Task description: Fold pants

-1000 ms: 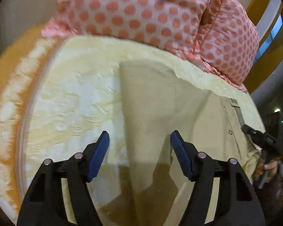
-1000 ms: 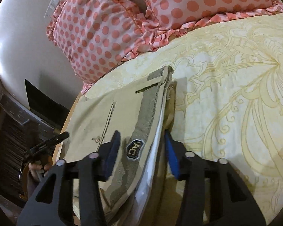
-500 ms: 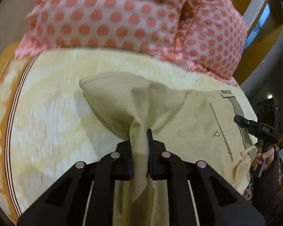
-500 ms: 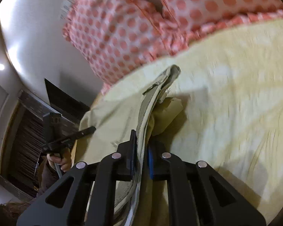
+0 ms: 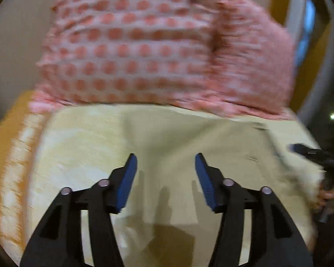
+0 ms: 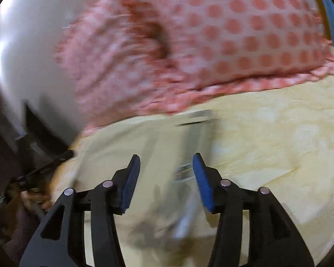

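Observation:
The beige pants [image 5: 189,138] lie flat on the yellow bedspread [image 5: 78,146], close to the pillows. My left gripper [image 5: 165,169] is open and empty above the pants' left part. In the right wrist view the pants [image 6: 131,142] show their waistband [image 6: 198,133] and a label. My right gripper [image 6: 166,171] is open and empty just above the waistband. Each view shows the other gripper at its edge: the right one [image 5: 318,155] and the left one [image 6: 44,169]. Both views are blurred by motion.
Two pink pillows with coral dots [image 5: 144,44] [image 6: 233,33] lie right behind the pants. The bedspread's orange border [image 5: 4,155] marks the left side. A white wall [image 6: 29,44] and dark furniture [image 6: 9,144] stand beyond the bed's edge.
Half a second ago both grippers were shut on the pants and held the cloth up. Both have now opened and let go, and the pants lie flat nearer the pillows.

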